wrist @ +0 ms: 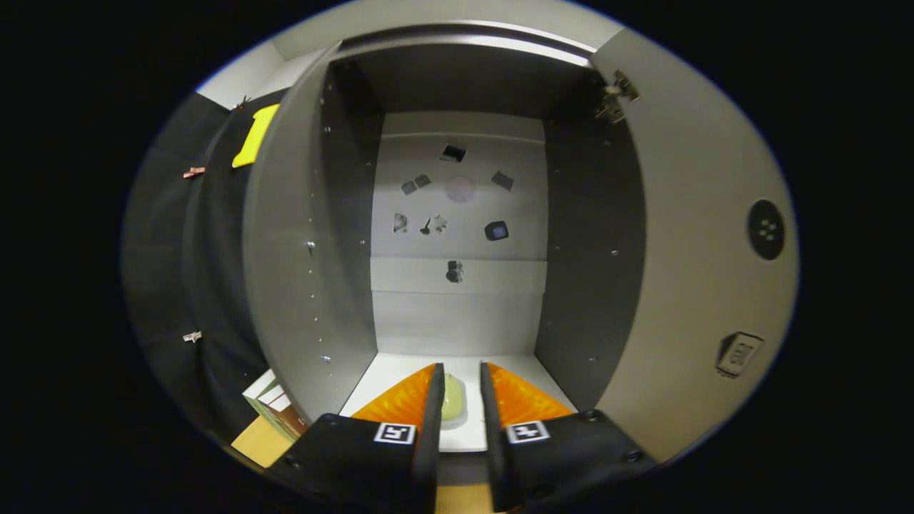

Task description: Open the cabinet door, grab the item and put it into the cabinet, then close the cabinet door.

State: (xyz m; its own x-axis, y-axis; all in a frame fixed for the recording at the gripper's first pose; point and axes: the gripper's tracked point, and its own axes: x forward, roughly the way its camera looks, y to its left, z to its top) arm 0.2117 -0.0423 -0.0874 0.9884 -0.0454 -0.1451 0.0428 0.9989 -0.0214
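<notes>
So the cabinet is wide open here, door swung out to the right with a hinge showing near its top corner and a round dark knob further out on the panel. The item is a small pale yellow-green lump, smooth and rounded, kinda soap-shaped, sitting on the white cabinet floor near its front edge. It's right between the fingers of the gripper, which are close in on both sides, but honestly can't tell if they're actually squeezing it or just flanking it. The back wall is light grey with a handful of little dark bits stuck on it. Off past the left side panel there's a box on a wooden surface.
</notes>
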